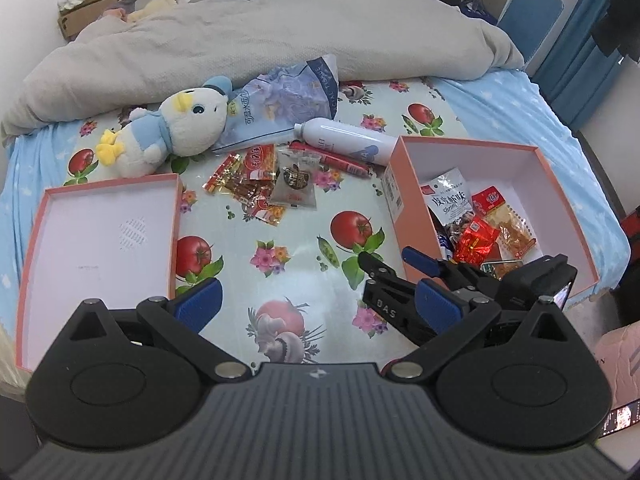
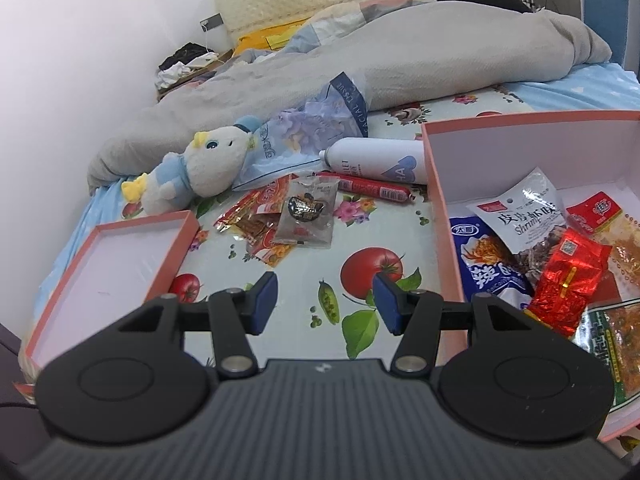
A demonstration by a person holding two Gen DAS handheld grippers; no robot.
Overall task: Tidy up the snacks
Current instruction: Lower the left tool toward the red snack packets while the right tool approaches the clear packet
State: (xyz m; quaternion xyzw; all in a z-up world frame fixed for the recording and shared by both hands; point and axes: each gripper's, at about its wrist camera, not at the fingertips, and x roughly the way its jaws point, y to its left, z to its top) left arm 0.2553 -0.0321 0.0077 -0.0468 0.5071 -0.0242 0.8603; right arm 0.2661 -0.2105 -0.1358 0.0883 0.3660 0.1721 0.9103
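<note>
While several packets already lie in the pink box (image 2: pixel 436 184) at my right, the loose snack pile (image 2: pixel 276 220) sits ahead and slightly left of my right gripper (image 2: pixel 324 304), on the tomato-print cloth (image 2: pixel 372 268). Topmost is the grey clear packet (image 2: pixel 308 212), long axis running roughly away from me. Both tools look about equally near; the right gripper is just beside the box. Right jaws gape wide, holding nothing. Left gripper (image 1: pixel 320 304) likewise spread and empty, hovering over cloth.
</note>
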